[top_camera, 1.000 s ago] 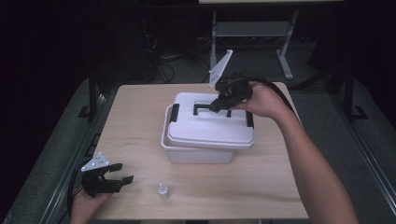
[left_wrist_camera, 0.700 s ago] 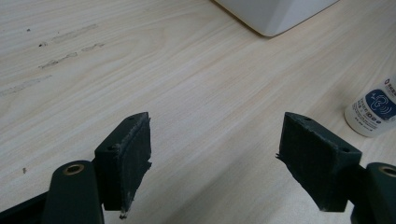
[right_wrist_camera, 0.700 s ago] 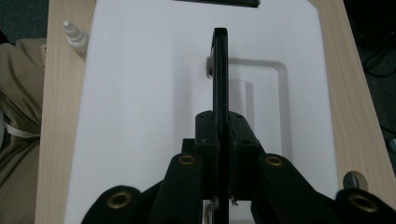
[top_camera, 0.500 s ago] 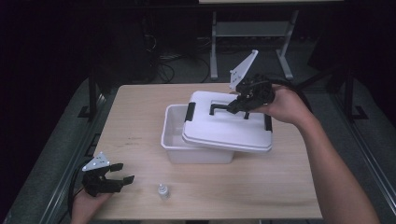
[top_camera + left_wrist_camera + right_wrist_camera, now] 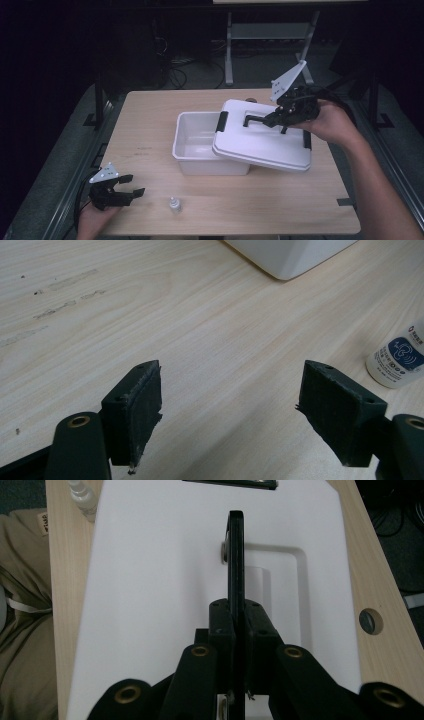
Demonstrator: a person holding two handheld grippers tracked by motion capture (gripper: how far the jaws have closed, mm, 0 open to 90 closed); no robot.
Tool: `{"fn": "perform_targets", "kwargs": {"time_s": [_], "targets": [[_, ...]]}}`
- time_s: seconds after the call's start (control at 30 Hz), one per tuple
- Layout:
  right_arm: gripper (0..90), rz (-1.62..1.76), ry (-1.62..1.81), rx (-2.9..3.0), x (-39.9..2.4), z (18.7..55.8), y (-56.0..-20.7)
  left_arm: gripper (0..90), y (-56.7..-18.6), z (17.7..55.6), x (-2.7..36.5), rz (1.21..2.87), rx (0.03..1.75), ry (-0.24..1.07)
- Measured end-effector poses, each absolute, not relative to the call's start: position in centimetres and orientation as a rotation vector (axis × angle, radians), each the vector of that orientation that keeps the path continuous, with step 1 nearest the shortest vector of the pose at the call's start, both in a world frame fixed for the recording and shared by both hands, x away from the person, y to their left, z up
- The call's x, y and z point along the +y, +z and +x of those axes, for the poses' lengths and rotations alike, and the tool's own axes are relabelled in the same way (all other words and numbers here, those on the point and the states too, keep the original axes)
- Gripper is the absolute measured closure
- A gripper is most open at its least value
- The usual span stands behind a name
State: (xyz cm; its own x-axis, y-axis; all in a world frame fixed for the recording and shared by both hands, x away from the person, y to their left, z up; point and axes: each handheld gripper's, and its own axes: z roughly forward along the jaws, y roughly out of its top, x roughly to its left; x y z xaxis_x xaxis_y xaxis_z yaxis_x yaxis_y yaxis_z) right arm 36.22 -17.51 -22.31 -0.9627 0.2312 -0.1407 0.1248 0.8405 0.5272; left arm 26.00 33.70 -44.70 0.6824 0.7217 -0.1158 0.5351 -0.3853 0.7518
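- Lid (image 5: 260, 142) looks like light, stiff, smooth plastic, so we're taking it by its black handle (image 5: 254, 120) rather than the slick flat top.
- Right gripper (image 5: 280, 117) is clamping that handle, jaws squeezed together on it; in the right gripper view the handle (image 5: 236, 560) is running straight up between them.
- We're holding the lid tilted, partly over the open white bin (image 5: 200, 150) and overhanging its right side.
- Left gripper (image 5: 127, 186) is resting near the table's (image 5: 150, 115) front-left corner, jaws apart and gripping nothing, small bottle (image 5: 174, 204) just beside it.
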Motion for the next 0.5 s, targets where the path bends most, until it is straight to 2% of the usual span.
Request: {"fn": "perform_targets", "kwargs": {"time_s": [0.5], "targets": [[84.4, 0.384, 0.806, 2.778, -22.0, 33.8, -23.1, 24.8, -44.7, 26.0, 33.8, 2.077, 0.972, 0.293]]}}
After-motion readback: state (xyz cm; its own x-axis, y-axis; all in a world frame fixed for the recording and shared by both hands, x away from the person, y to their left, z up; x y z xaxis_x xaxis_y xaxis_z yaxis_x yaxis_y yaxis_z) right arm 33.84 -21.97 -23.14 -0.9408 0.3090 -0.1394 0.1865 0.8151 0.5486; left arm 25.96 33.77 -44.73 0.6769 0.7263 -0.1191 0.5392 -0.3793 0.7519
